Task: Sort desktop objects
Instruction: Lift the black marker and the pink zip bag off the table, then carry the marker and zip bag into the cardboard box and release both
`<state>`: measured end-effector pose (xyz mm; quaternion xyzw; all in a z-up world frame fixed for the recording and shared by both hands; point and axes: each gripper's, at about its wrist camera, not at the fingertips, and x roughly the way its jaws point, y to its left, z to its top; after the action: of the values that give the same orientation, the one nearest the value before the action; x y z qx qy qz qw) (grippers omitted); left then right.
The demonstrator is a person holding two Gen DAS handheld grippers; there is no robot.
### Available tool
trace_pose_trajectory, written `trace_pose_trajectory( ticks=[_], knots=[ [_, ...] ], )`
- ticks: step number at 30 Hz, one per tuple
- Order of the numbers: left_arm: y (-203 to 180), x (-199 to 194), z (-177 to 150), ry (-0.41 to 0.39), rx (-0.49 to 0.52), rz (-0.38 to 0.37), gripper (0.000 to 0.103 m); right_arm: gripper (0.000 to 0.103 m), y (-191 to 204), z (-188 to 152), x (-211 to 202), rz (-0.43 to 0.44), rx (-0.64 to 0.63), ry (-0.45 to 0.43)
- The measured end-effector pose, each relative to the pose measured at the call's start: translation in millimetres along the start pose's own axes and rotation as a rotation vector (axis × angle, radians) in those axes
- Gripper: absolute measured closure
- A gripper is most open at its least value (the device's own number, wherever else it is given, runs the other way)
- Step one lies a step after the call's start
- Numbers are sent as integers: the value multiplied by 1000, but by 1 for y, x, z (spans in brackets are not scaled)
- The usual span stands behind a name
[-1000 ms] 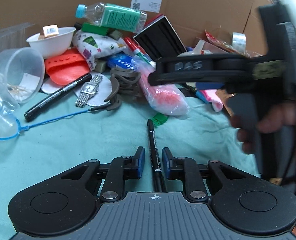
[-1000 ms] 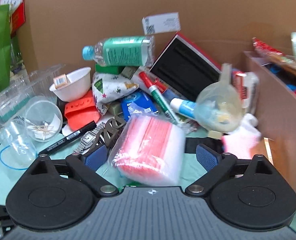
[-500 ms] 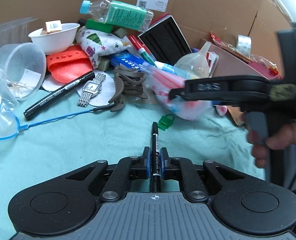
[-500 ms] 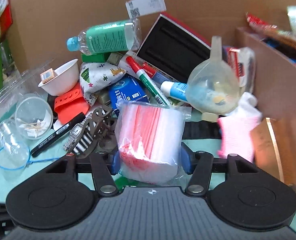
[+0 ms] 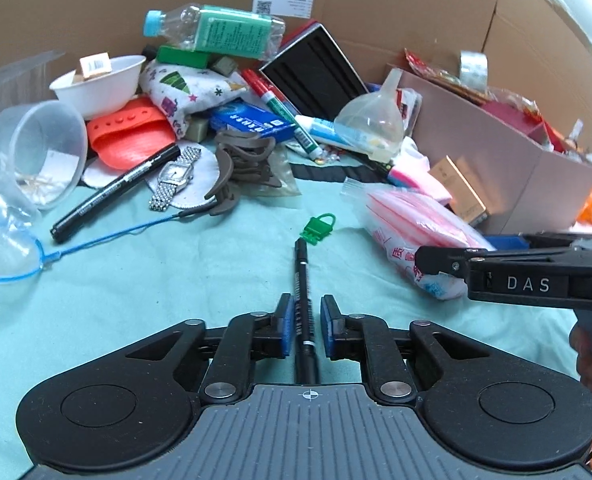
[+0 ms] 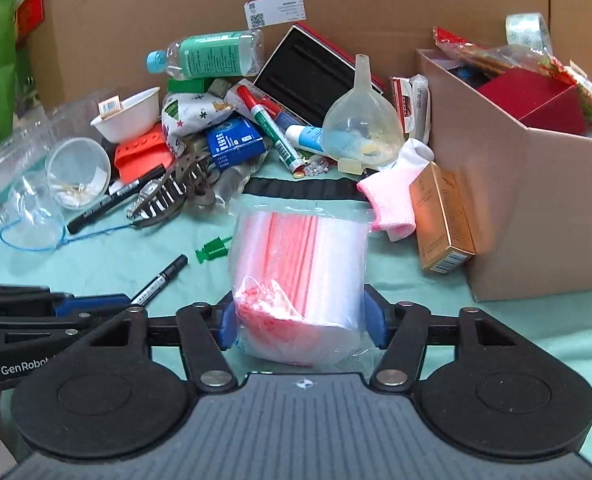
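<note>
Left wrist view: the left tongs (image 5: 304,326) straddle the thin black pen (image 5: 304,300) at lower centre, pads slightly spread, not quite gripping.

Right wrist view: the right tongs (image 6: 300,316) pinch the bag of pink zip pouches (image 6: 300,272) mid-frame, likely bound for the cardboard box (image 6: 536,184) at right.

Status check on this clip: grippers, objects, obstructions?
Left gripper open, thin black pen between the fingers. Right gripper shut on bag of red-striped pouches. Green clip just beyond the pen tip.

A work surface is covered by a pale teal cloth (image 5: 144,280). It is backed by a brown cardboard wall (image 6: 176,4) bearing a white printed label (image 6: 276,10). Even lighting is observed.
</note>
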<state>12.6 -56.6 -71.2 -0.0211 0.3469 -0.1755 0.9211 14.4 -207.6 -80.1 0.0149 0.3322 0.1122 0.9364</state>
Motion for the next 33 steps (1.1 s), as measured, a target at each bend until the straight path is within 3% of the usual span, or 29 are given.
trace_pose_trajectory(
  ticks=[3, 7, 8, 9, 13, 18, 27, 33],
  knots=[
    [0, 1, 2, 5, 0, 5, 72, 26, 3, 1, 4, -7, -14, -1],
    [-6, 3, 2, 3, 63, 14, 71, 25, 4, 0, 13, -7, -31, 3],
    [-8, 4, 2, 2, 80, 17, 73, 25, 3, -2, 15, -2, -30, 4],
    [-9, 5, 2, 1, 90, 22, 95, 26, 2, -3, 17, 6, -26, 4],
    [-6, 6, 4, 7, 40, 6, 98, 42, -3, -2, 8, 44, 23, -10],
    [-6, -11, 8, -24, 9, -16, 98, 44, -3, -5, -12, 74, 39, -32],
    [-30, -39, 54, -145, 36, -117, 98, 45, -19, 14, -73, 78, 63, -212],
    [-69, -35, 101, -212, 46, -231, 98, 45, -44, 35, -114, -7, 44, -347]
  ],
)
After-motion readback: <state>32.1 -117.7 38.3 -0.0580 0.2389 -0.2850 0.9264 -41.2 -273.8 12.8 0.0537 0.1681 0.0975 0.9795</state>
